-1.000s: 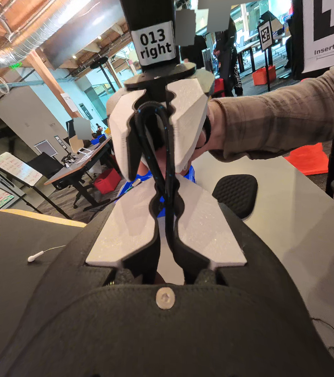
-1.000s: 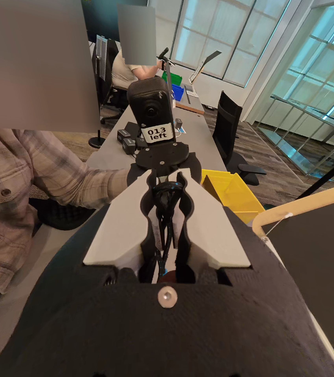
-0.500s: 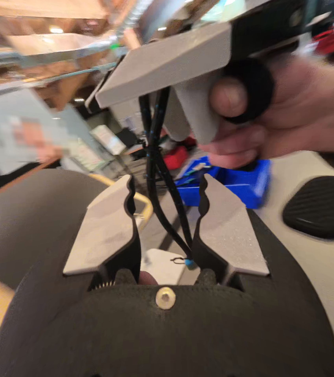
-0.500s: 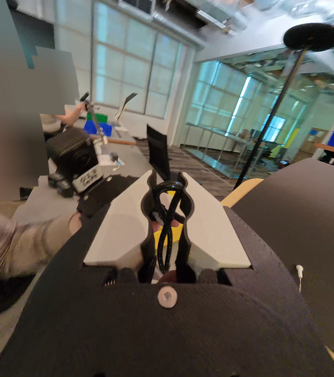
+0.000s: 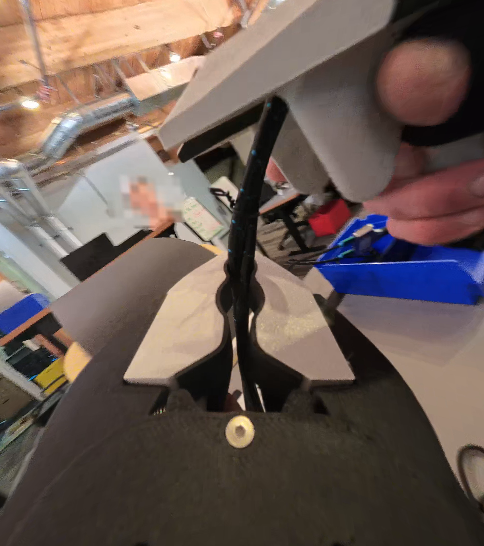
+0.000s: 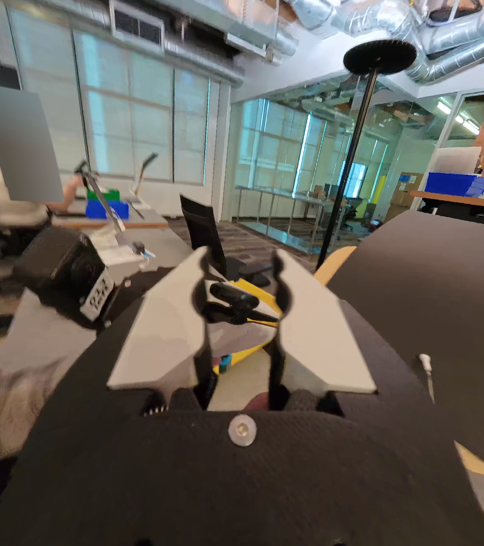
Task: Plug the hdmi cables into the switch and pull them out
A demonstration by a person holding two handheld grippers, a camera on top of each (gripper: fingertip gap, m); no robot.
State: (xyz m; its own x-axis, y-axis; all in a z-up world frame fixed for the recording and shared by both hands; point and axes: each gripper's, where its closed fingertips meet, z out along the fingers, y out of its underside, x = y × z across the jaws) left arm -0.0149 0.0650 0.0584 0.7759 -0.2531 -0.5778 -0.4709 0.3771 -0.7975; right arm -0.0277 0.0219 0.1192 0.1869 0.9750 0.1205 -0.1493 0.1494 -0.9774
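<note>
now a swap of grip, caught mid-air. half a second ago: left gripper spread wide, right one pinched on the folded strands. at this moment, the reverse. left gripper drawn narrow around the black braided hdmi cable with blue flecks, two strands squeezed side by side in the scalloped notch near the fingertips, tail running back down into the body of the tool. right gripper parted wide, white fingers well apart, a dark loop of the same cable lying loose in the gap and leaning on one inner pad, not clamped.

seen from the left wrist view, cable rising from the closed tips straight up to the underside of the right tool, held just above by a bare hand. beyond it, a blue plastic bin with some small wired parts, resting on the pale grey tabletop; under the right tool, a yellow plastic bin.

probably a re-grip to work along toward a plug end (no connector clearly visible, much motion blur). no switch in either view, so plugging in judged not yet begun. worth minding: loose loop snagging on the open right fingers on separation.
</note>
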